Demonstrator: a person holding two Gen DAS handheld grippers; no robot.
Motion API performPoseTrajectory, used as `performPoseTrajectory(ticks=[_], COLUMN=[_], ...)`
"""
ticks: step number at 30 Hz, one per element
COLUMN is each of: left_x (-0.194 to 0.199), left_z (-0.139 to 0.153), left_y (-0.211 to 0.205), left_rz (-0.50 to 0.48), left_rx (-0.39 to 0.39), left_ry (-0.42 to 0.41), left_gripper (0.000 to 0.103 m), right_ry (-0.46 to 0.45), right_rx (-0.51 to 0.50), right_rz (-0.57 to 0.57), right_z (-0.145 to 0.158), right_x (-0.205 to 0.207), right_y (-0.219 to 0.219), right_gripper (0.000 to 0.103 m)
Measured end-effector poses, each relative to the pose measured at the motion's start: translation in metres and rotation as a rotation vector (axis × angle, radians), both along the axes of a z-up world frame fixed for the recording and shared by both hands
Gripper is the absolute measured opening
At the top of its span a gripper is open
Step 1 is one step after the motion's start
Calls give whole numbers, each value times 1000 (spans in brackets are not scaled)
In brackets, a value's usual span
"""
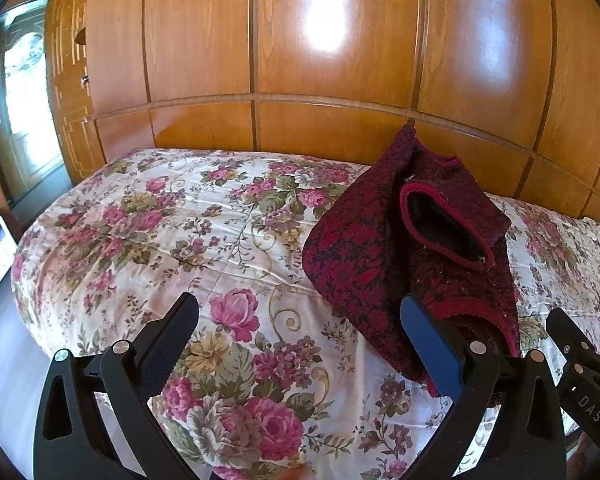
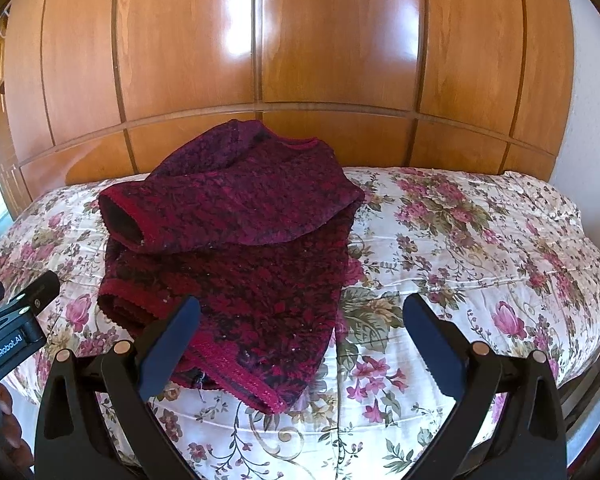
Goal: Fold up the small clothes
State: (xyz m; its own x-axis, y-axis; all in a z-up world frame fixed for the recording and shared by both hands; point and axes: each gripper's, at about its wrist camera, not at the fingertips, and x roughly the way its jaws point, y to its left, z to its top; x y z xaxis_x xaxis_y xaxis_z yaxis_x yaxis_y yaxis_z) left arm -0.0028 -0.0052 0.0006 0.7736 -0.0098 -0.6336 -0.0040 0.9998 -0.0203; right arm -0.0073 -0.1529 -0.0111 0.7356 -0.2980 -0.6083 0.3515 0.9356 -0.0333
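A small dark red and black knitted sweater (image 2: pixel 236 240) lies on the floral bedspread (image 2: pixel 480 248), its sleeves folded across the body. It also shows in the left wrist view (image 1: pixel 412 248), at the right. My left gripper (image 1: pixel 300 312) is open and empty over the bedspread, its right finger close to the sweater's near hem. My right gripper (image 2: pixel 300 316) is open and empty, its fingers spread over the sweater's lower right corner. Each gripper appears at the edge of the other's view.
A glossy wooden panelled wardrobe (image 2: pixel 300 60) rises right behind the bed. A doorway with bright light (image 1: pixel 24 92) is at the far left. The bed's edge drops to the floor on the left (image 1: pixel 4 360). A white wall (image 2: pixel 592 100) stands at the right.
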Motion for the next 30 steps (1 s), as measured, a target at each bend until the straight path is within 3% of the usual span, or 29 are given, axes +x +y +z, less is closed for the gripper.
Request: performPoseTrajectory(ticks=[30], left_x=[18], left_z=[-18], left_y=[5], left_rz=[-12], left_rx=[-5], left_ry=[35], left_gripper=[100], right_ry=[-6], right_rx=[20], right_rz=[86], right_z=[-4], right_x=[16], right_y=[7], right_gripper=[101])
